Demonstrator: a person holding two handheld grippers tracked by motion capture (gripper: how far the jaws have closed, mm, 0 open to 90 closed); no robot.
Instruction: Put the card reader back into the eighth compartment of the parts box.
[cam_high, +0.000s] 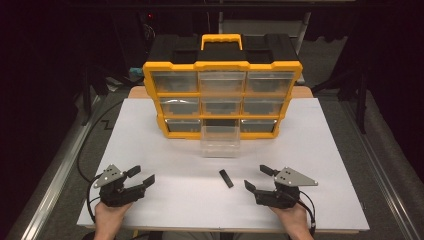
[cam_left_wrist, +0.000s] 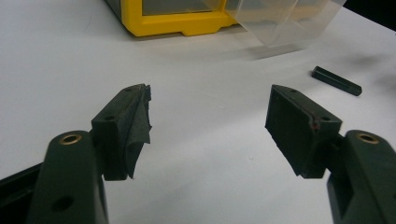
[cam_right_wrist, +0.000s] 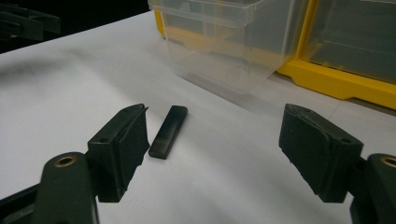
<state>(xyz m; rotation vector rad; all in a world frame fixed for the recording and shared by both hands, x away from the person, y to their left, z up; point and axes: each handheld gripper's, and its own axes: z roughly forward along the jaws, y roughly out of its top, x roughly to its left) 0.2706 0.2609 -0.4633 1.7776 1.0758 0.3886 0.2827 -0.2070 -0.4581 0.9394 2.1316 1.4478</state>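
In the high view, a yellow and black plastic organiser cabinet (cam_high: 222, 95) with three rows of clear drawers stands upright at the far middle of the white desk (cam_high: 150, 145). From its bottom row, the middle clear plastic drawer (cam_high: 220, 141) is pulled out and rests on the desk in front of the cabinet. A small flat black bar (cam_high: 226, 178) lies on the desk just nearer than that drawer, apart from it and turned at a slant. The left gripper (cam_high: 141, 177), held in the person's left hand (cam_high: 111, 216), sits near the front left of the desk with its fingers spread wide and nothing between them. The right gripper (cam_high: 258, 178), held in the right hand (cam_high: 291, 218), sits at the front right, fingers also spread wide and empty; the black bar lies just to the left of its fingertips, not touching them.

In the left gripper view, the left gripper (cam_left_wrist: 210, 100) has its two black fingers (cam_left_wrist: 299, 126) far apart over bare white desk (cam_left_wrist: 56, 56). The pad on the left finger is frayed and peeling at its edge. Beyond, the cabinet's yellow base (cam_left_wrist: 177, 23) and the clear drawer (cam_left_wrist: 280, 23) stand at the top, and the black bar (cam_left_wrist: 336, 80) lies off to the upper right, well clear of the fingers.

In the right gripper view, the right gripper (cam_right_wrist: 215, 119) is wide open and empty. The black bar (cam_right_wrist: 168, 131) lies flat on the desk (cam_right_wrist: 70, 79) just beside the inner face of the left finger (cam_right_wrist: 126, 144); whether it touches is unclear. The clear drawer (cam_right_wrist: 229, 42) stands beyond it, with the yellow cabinet (cam_right_wrist: 345, 56) behind to the right.
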